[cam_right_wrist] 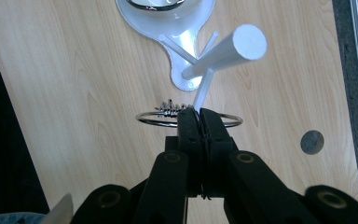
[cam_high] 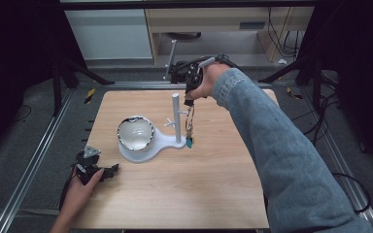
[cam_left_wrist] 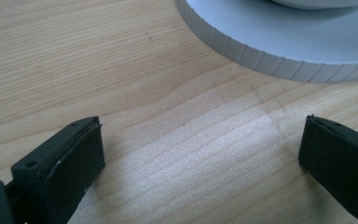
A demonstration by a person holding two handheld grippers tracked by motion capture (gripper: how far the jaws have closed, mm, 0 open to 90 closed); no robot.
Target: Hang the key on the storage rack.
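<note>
1. Right gripper (cam_right_wrist: 199,122): held high above the table (cam_high: 213,189), jaws pressed together on a metal ring (cam_right_wrist: 151,122) of a dangling bracelet or key chain (cam_high: 190,127). Pinching the ring from above lets the rest hang free, so its loop stays exposed beside the stand.
2. White stand (cam_high: 176,119): an upright post with short side pegs, rising from a flat base that also carries a shiny bowl (cam_high: 135,132). The chain hangs just beside the post, its teal end (cam_high: 189,142) near the base; judged, a peg is the intended hanging point.
3. Left gripper (cam_high: 93,169): resting low at the table's near-left corner, jaws spread wide with nothing between them, bare wood below. It lies near the base rim (cam_left_wrist: 261,58), probably parked clear of the work.
</note>
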